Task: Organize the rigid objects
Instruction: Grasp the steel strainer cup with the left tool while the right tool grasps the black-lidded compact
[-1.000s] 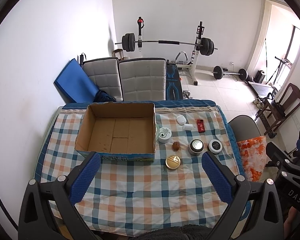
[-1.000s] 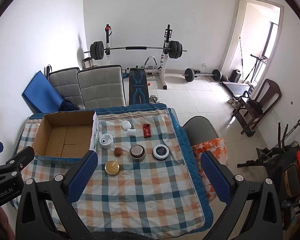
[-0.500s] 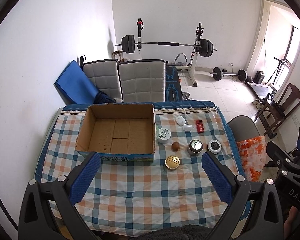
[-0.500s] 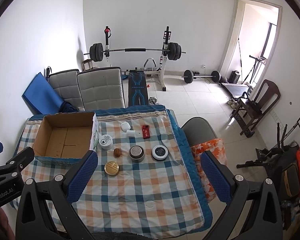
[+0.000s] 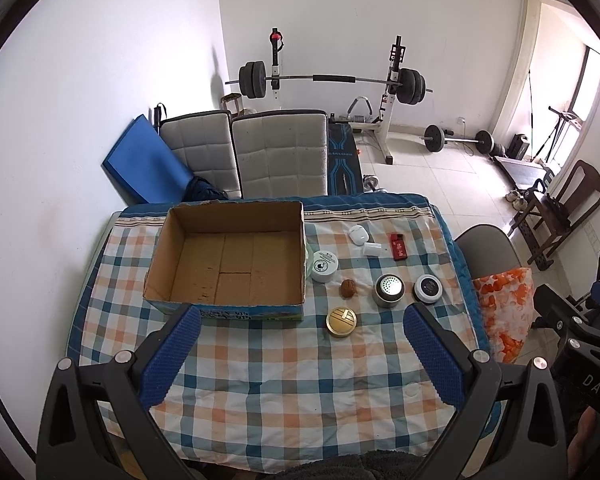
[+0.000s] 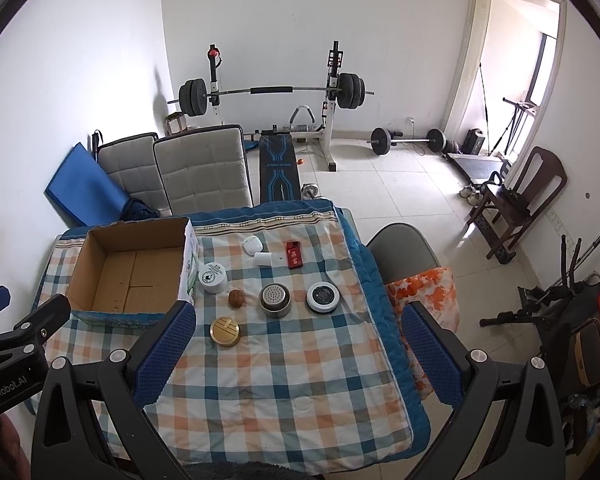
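An empty cardboard box stands on the checked tablecloth. To its right lie a white jar, a brown walnut, a gold round tin, a silver perforated-lid tin, a black-and-white round tin, two small white cases and a red lighter. My left gripper is open and empty, high above the table's near part. My right gripper is open and empty, also held high.
Two grey padded chairs and a blue mat stand behind the table. A grey chair with an orange cloth is at the table's right side. A barbell rack and weights stand at the back wall.
Both grippers have drifted slightly up and back, so the table looks a little smaller. Nothing on the table has moved.
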`<state>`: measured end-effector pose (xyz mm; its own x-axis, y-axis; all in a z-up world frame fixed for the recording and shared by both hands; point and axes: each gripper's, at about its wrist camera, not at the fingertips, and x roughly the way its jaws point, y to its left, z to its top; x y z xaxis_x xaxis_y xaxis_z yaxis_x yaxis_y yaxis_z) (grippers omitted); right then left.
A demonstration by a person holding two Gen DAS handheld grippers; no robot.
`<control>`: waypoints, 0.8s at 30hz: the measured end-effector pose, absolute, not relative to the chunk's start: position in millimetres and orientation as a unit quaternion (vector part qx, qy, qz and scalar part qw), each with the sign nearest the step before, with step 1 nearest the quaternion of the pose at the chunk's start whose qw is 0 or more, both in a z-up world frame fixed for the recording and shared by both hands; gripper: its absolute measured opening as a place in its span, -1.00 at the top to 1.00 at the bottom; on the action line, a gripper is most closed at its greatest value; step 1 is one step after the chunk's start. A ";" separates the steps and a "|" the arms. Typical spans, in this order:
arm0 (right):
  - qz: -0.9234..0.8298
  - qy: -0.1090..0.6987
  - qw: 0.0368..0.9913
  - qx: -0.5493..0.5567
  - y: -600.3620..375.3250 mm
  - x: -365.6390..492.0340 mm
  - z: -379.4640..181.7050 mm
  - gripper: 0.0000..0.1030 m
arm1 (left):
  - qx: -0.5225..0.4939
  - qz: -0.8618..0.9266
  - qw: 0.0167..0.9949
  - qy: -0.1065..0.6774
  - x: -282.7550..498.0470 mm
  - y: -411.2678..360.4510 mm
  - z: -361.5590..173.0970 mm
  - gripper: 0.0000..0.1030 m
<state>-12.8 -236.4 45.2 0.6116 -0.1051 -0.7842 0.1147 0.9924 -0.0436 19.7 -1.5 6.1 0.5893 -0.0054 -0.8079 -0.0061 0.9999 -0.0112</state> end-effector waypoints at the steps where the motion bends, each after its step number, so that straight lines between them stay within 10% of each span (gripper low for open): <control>1: -0.064 0.441 0.895 0.008 -241.4 -7.4 40.1 -1.00 | -0.008 -0.006 0.887 0.462 29.3 -4.8 0.6 -1.00; 24: -0.088 0.694 0.707 0.101 -379.7 239.4 -309.0 -0.97 | -0.009 -0.035 0.731 0.682 257.2 -110.0 -252.0 -1.00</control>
